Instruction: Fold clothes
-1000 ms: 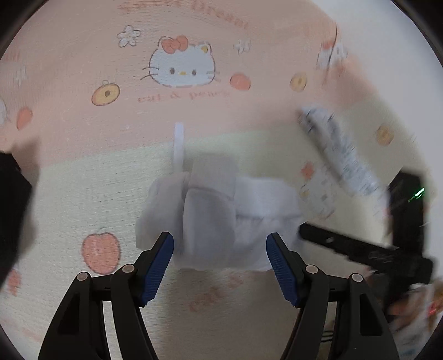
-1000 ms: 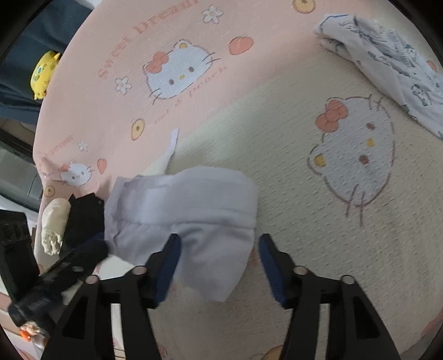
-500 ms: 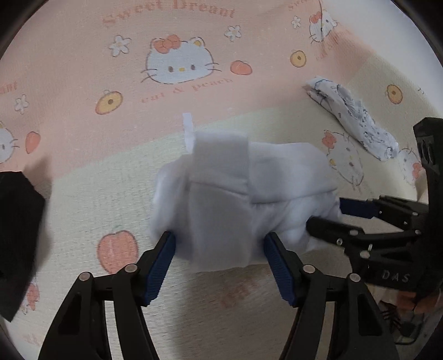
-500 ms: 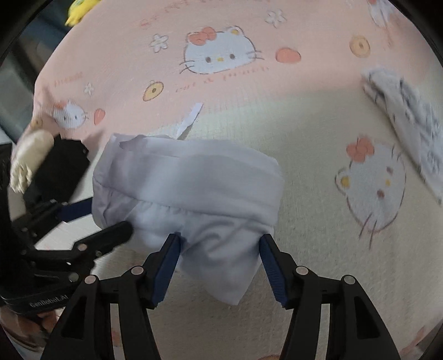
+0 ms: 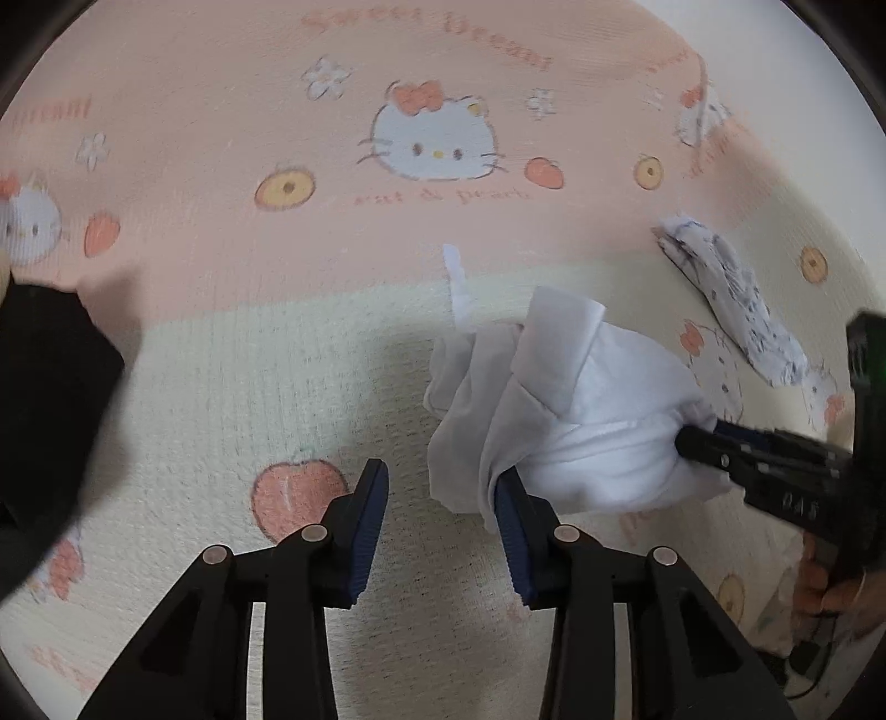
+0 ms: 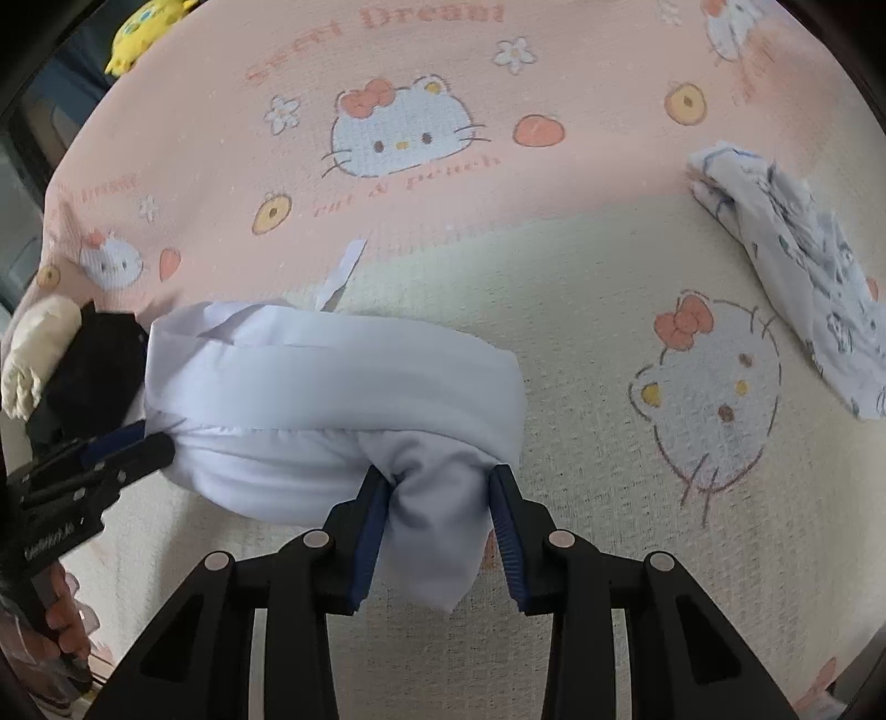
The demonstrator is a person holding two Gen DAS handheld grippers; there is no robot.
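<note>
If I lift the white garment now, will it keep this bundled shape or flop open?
The white garment will probably flop: it is thin and creased, and a loose flap hangs between the right gripper's fingers. It looks light, and its folded band would likely unroll.

The black garment (image 5: 50, 410) was cut off by the left edge of the left wrist view, its outline soft with blur. In that view the right gripper (image 5: 686, 437) buried its tips in the white garment (image 5: 581, 421), so the jaws' stance could not be read there. The hand (image 5: 830, 587) behind it ran out at the right edge. The patterned cloth (image 6: 803, 260), right of the white garment, was clipped by the right wrist view's edge, its print too small to make out. A yellow toy (image 6: 141, 33) showed only partly at the top edge.
</note>
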